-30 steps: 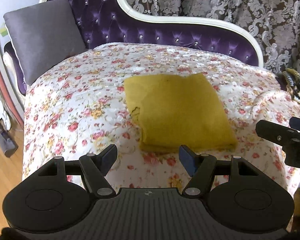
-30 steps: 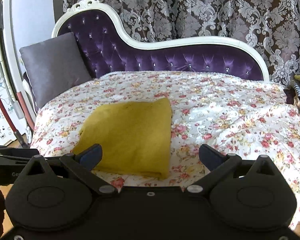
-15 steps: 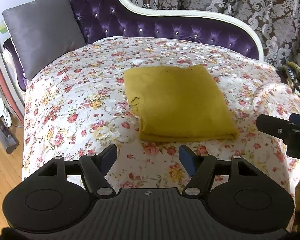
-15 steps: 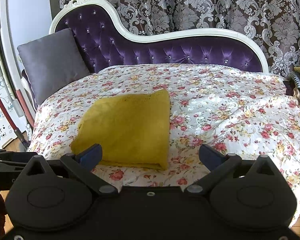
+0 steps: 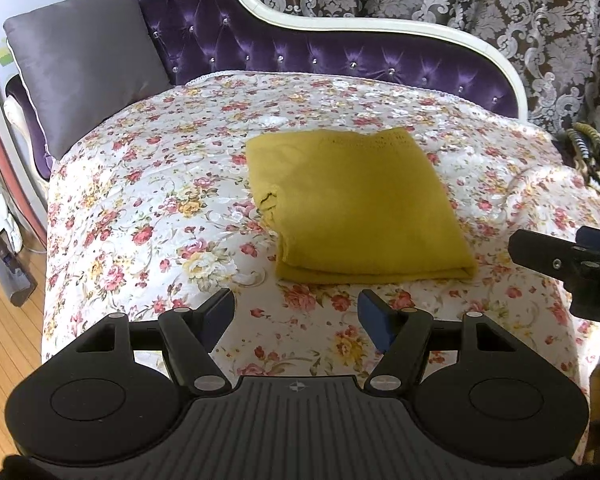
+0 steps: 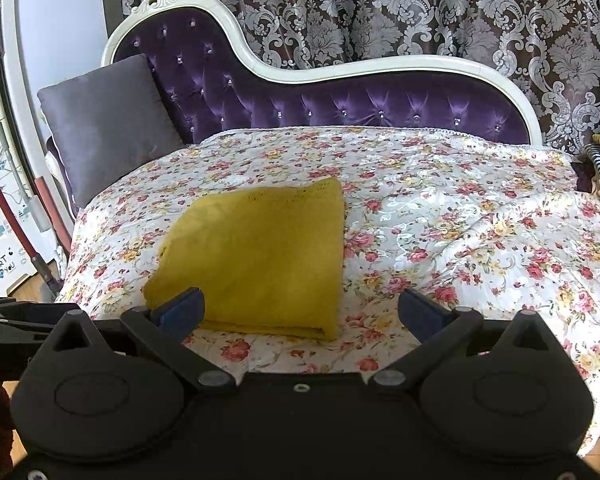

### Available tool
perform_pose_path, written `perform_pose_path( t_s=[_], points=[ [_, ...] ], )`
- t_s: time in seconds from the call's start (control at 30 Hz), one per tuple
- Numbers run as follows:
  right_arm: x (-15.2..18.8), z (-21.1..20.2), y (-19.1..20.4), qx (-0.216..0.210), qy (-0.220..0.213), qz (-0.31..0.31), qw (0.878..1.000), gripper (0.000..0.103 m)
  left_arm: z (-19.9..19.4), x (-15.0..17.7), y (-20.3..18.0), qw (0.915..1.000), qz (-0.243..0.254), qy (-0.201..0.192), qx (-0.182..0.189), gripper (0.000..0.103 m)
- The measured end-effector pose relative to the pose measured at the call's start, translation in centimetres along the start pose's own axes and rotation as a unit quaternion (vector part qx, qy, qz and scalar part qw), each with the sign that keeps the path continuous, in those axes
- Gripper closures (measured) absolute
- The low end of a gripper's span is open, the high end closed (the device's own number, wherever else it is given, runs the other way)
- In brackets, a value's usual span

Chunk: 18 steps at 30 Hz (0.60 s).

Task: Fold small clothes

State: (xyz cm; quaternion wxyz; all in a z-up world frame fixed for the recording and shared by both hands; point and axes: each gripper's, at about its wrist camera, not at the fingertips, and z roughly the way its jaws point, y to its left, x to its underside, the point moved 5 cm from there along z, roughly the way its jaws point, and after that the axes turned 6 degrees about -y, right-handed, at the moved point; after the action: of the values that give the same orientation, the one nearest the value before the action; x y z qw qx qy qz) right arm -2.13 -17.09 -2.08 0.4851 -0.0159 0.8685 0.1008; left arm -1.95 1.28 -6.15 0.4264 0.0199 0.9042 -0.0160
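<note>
A mustard-yellow garment (image 5: 356, 208) lies folded into a flat rectangle on the floral bedspread (image 5: 160, 184); it also shows in the right wrist view (image 6: 260, 256). My left gripper (image 5: 298, 316) is open and empty, held short of the garment's near edge, above the bedspread. My right gripper (image 6: 300, 312) is open and empty, near the garment's near right corner; its left fingertip (image 6: 180, 310) overlaps the garment's near edge in view. The right gripper's body shows at the right edge of the left wrist view (image 5: 572, 264).
A purple tufted chaise back (image 6: 340, 96) with a white frame runs behind the bedspread. A grey cushion (image 5: 80, 64) leans at the far left. A striped cloth (image 5: 596, 156) lies at the right. Patterned curtains (image 6: 420, 12) hang behind. Wooden floor (image 5: 4, 336) lies to the left.
Both grippers have drawn back and risen a little from the folded garment, so it sits farther from the fingertips. The garment has not moved. Both stay open.
</note>
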Motion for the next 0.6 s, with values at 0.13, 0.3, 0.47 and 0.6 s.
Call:
perform_pose_path(
  t_s=[0.13,0.3,0.47,0.6],
  points=[
    [0.1,0.2,0.0,-0.001,0.003,0.001,1.000,0.001,0.1,0.0,-0.1,1.0000,0.000,0.002,0.000,0.036],
    [0.3,0.5,0.0,-0.004,0.010,0.002,1.000,0.001,0.4,0.1,-0.2,1.0000,0.000,0.006,0.004,0.036],
    [0.4,0.9,-0.1,-0.007,0.017,0.004,1.000,0.001,0.7,0.2,-0.3,0.9999,0.002,0.011,0.005,0.036],
    [0.6,1.3,-0.2,-0.009,0.023,0.007,1.000,0.001,1.0,0.1,-0.3,0.9999,0.002,0.015,0.007,0.036]
  ],
)
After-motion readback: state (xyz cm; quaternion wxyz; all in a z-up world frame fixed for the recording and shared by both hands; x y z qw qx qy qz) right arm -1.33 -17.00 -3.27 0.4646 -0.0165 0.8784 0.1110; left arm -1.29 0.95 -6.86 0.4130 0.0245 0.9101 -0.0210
